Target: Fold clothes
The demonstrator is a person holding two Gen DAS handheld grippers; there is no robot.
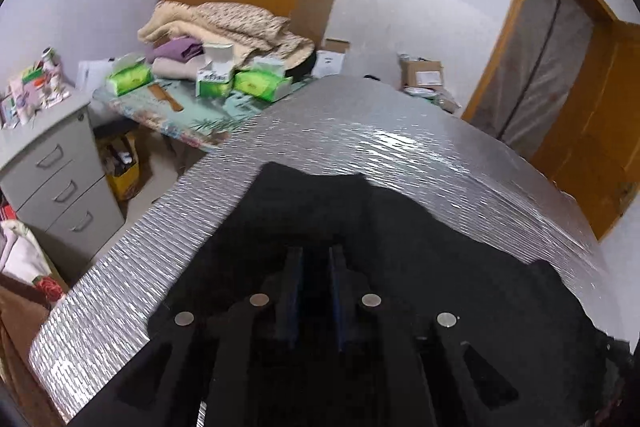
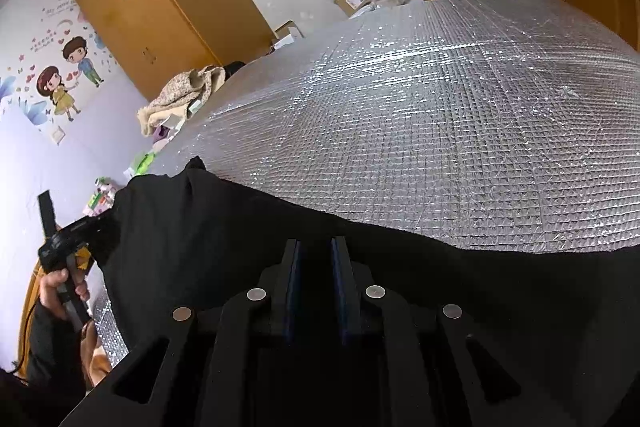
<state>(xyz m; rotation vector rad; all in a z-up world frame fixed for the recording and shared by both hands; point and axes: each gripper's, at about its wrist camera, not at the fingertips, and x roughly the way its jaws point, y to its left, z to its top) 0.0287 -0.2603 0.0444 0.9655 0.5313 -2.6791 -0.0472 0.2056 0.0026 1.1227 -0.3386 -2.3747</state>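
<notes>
Left gripper [image 1: 315, 255]: jaws narrowly apart over black garment [image 1: 400, 247]; grip on cloth cannot be told, black on black. Right gripper [image 2: 315, 247]: same narrow gap, cloth under and around fingers, hold unclear. Garment lies on near edge of silver quilted mat [image 2: 420, 115], one end lifted off mat's left side. Judged light, limp, non-slip; take hems or corners, not mid-panel
</notes>
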